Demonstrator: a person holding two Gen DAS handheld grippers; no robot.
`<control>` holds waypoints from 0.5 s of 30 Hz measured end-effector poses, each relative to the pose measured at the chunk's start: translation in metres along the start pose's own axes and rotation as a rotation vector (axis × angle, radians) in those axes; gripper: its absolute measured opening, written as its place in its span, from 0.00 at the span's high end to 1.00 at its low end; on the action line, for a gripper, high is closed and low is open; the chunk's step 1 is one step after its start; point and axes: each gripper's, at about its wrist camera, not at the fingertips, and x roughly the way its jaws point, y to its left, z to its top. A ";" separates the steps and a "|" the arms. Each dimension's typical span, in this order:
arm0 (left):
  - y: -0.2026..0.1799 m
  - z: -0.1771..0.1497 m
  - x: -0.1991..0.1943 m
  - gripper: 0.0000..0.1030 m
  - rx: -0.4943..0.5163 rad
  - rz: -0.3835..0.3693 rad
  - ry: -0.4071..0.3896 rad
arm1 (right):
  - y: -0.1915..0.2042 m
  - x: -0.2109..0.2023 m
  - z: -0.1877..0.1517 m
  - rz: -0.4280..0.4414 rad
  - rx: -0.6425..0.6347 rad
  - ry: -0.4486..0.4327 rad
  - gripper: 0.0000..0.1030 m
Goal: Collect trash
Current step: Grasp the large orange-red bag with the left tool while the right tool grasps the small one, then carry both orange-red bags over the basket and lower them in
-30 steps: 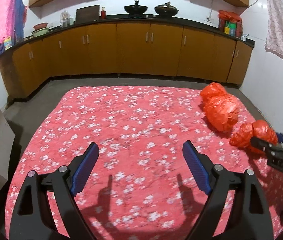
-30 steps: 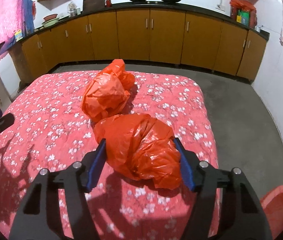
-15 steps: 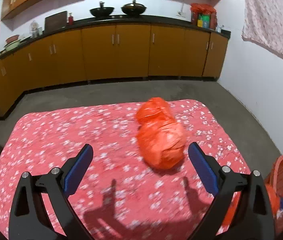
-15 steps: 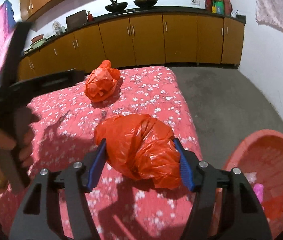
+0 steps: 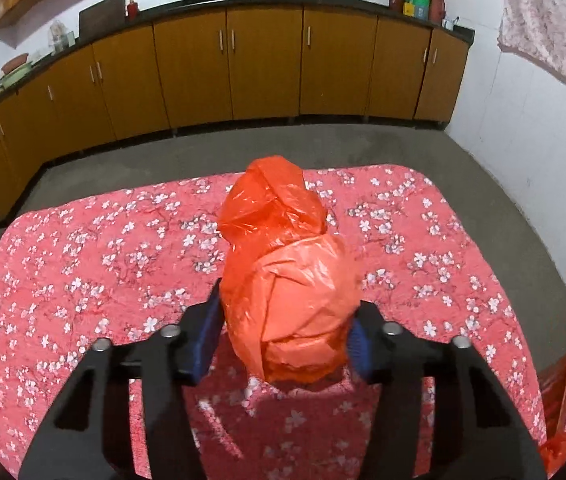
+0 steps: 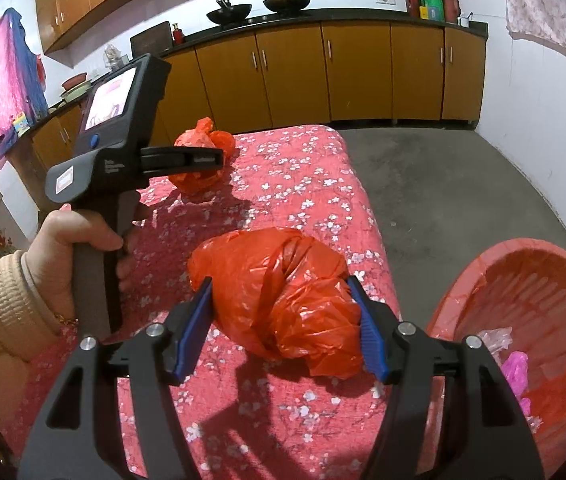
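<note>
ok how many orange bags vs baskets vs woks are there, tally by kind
orange trash bags: 2, one in the right gripper, one in the left gripper
red basket: 1
black woks: 2
total: 5

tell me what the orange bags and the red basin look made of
Orange bag in the right gripper: thin glossy plastic film, crinkled, slightly translucent. The left gripper's bag looks the same. Red basin: probably rigid moulded plastic, with a smooth rim and ribbed wall.
</note>
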 end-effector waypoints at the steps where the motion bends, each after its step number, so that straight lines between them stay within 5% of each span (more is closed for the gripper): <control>1: 0.002 -0.001 -0.003 0.55 0.002 0.006 -0.006 | 0.000 0.000 0.000 0.001 -0.001 -0.001 0.39; 15: 0.051 -0.060 -0.109 0.60 -0.002 -0.027 -0.085 | 0.013 -0.032 -0.006 0.026 0.001 -0.040 0.39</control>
